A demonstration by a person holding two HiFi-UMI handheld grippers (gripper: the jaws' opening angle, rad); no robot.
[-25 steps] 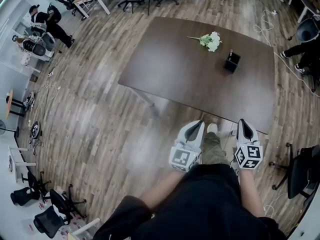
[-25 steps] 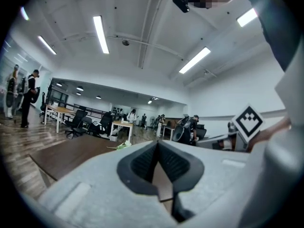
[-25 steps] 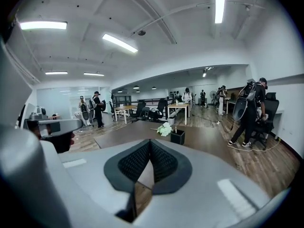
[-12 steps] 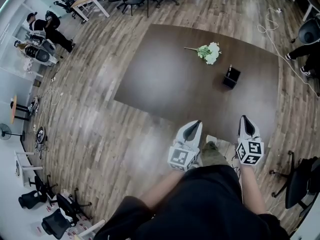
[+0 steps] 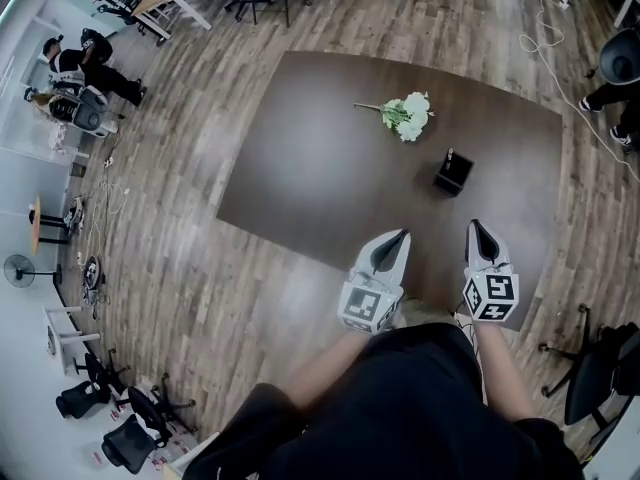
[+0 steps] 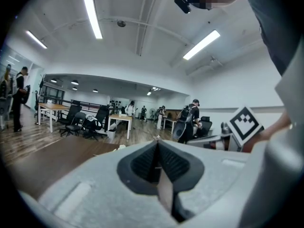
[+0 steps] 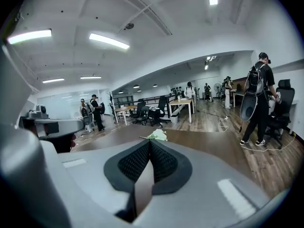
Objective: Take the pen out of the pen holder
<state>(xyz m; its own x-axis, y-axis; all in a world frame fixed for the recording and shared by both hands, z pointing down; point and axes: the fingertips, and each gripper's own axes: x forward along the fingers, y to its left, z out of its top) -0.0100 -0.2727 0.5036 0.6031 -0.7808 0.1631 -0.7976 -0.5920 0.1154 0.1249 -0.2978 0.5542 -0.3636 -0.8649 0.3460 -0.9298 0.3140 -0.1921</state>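
Note:
A black square pen holder [image 5: 453,173] stands on the dark brown table [image 5: 330,168], right of its middle, with a dark pen [image 5: 450,155] sticking up from it. My left gripper [image 5: 399,236] and right gripper [image 5: 472,225] are both shut and empty, held side by side over the table's near edge, short of the holder. In the left gripper view the left gripper's [image 6: 156,139] jaws meet, and in the right gripper view the right gripper's [image 7: 150,142] jaws meet too. Neither gripper view shows the pen holder.
A bunch of white flowers [image 5: 405,116] lies on the table beyond the holder, also seen as flowers [image 7: 157,135] ahead of the right jaws. Office chairs [image 5: 600,363] stand by the table's near right. People [image 7: 257,101] and desks fill the room behind.
Both grippers have come forward from in front of the table to over its near edge. The table, the flowers and the pen holder now sit closer in the head view.

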